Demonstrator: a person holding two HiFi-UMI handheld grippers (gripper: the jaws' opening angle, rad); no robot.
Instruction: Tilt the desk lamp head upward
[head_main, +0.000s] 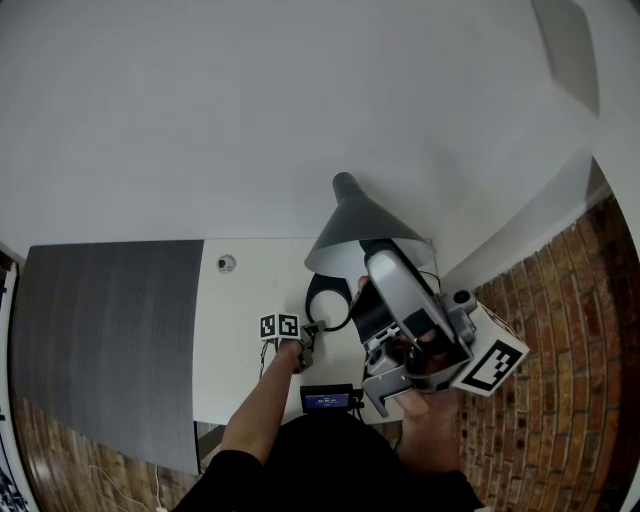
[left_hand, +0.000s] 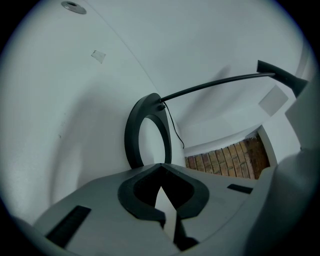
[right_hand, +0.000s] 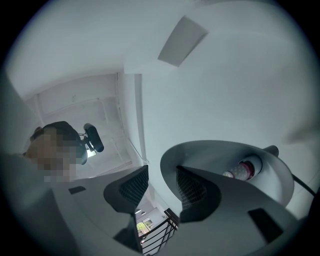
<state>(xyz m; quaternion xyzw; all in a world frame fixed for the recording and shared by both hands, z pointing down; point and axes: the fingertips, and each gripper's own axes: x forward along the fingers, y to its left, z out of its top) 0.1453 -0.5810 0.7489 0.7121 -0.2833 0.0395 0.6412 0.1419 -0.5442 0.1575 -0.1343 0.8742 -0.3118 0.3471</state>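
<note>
The right gripper (right_hand: 161, 174) is open, with the rim of the lamp head (right_hand: 220, 155) between its jaws. The left gripper (left_hand: 160, 169) sits closed and empty by the lamp base (left_hand: 133, 135). The next move is probably to clamp the rim, then lift it.

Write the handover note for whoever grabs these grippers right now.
Left gripper: jaws together, empty, pointing at the lamp base ring on the white table.
Right gripper: jaws apart, with the lamp shade rim in the gap, not clamped; bulb visible inside.
Done: right gripper is positioned at the rim.
Left: close on the rim and tilt the head upward.
</note>
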